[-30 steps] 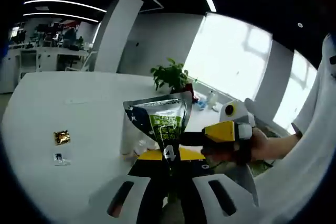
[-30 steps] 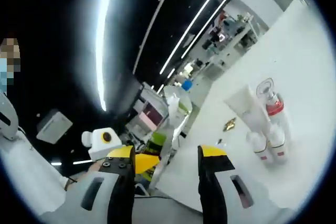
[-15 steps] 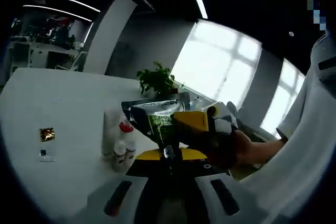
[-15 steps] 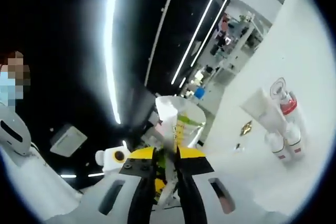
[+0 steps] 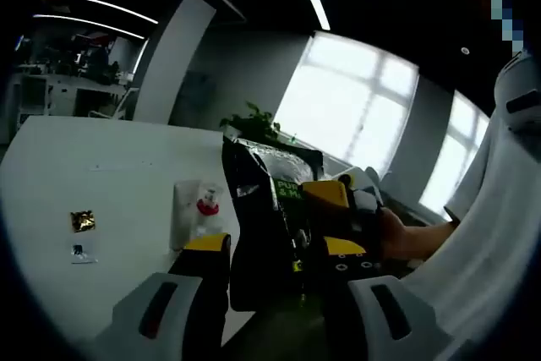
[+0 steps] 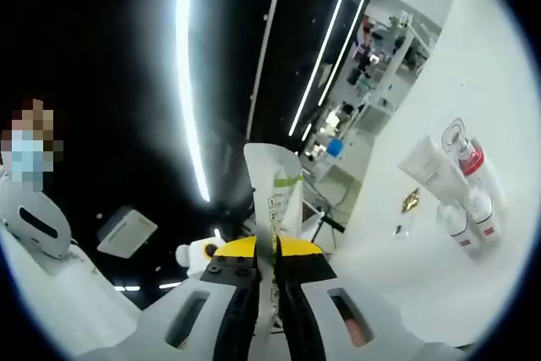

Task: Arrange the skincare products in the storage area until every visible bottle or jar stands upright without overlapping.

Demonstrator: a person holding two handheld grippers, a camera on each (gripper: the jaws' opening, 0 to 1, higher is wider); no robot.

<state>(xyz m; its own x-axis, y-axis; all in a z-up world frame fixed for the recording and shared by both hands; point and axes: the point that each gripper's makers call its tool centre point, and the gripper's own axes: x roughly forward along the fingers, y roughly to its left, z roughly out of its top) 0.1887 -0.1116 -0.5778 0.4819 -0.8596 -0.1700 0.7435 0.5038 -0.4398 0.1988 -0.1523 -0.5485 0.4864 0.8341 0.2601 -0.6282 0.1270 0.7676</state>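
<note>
A foil pouch with a green label (image 5: 269, 209) hangs in the air between my two grippers. My left gripper (image 5: 275, 247) is open, its yellow-tipped jaws standing apart on either side of the pouch. The right gripper (image 5: 331, 209) comes in from the right and pinches the pouch's edge. In the right gripper view, my right gripper (image 6: 272, 253) is shut on the pouch (image 6: 275, 196), which rises edge-on from its jaws. On the white table (image 5: 101, 166) stand a white tube (image 6: 429, 171), a red-capped pump bottle (image 6: 473, 162) and small white bottles (image 6: 469, 213), grouped together (image 5: 196, 213).
A small gold packet (image 5: 82, 221) and a tiny clear sachet (image 5: 78, 251) lie on the table left of the bottles. A potted plant (image 5: 252, 123) stands at the table's far edge. A person's hand (image 5: 397, 234) holds the right gripper.
My left gripper has opened and let go of the pouch. The right gripper, open a second ago, has shut on the pouch and now holds it alone.
</note>
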